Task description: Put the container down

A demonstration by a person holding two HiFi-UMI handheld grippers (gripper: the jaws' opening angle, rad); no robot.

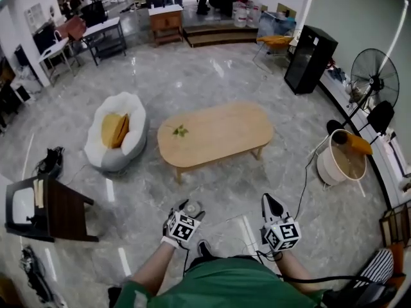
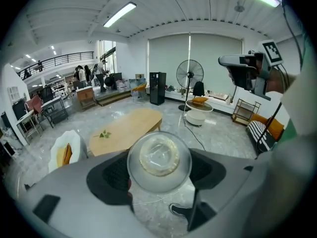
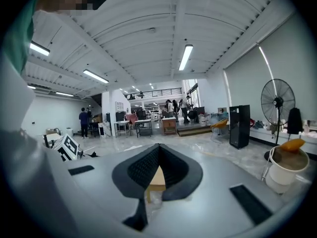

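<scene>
Two grippers sit low in the head view, at about 6 o'clock, over a grey marble floor (image 1: pixel 289 114). The left gripper (image 1: pixel 187 209) has its jaws clamped on a clear round container (image 2: pixel 159 161), which its own view shows end-on, with a pale crinkled film inside. The container is up off the floor, apart from any surface. The right gripper (image 1: pixel 268 201) has its jaws drawn together at the tips, with nothing between them. From the grippers, an oval wooden table (image 1: pixel 215 131) lies at 12 o'clock with a small leafy sprig (image 1: pixel 180 131) on it. A white cushioned seat (image 1: pixel 117 133) is at 10 o'clock and a white tub (image 1: pixel 341 158) at 2 o'clock.
</scene>
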